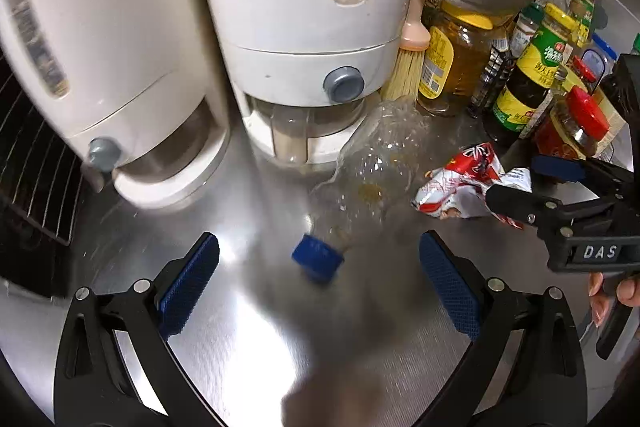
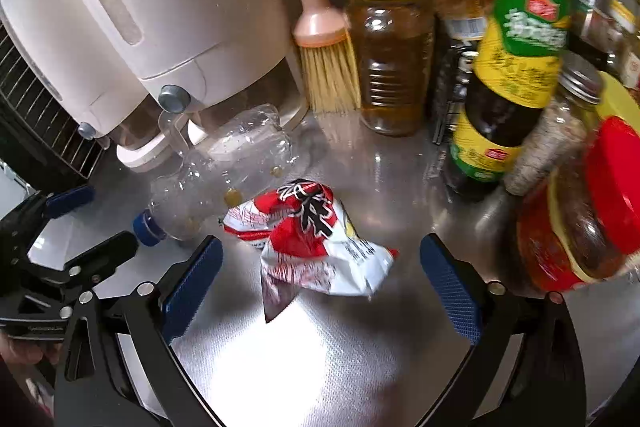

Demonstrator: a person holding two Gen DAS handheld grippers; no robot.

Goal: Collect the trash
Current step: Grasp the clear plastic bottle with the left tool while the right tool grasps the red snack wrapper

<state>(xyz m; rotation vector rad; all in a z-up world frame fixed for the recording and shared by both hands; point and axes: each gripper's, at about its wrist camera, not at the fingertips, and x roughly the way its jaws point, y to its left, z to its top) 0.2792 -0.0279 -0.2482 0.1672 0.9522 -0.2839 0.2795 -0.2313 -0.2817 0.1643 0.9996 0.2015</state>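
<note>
Right wrist: wide-spread right gripper (image 2: 320, 283) straddles crumpled wrapper (image 2: 316, 243).

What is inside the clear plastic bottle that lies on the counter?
The clear plastic bottle looks almost empty: only some yellowish drops cling to its wall. Its blue cap is on. The side resting on the steel counter cannot be seen clearly.

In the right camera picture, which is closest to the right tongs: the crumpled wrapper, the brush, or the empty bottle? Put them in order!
From the right tongs:
1. Crumpled wrapper, right between the fingers, on the counter.
2. Empty bottle, lying behind it to the left.
3. Brush, standing at the back beside the white dispenser.
</note>
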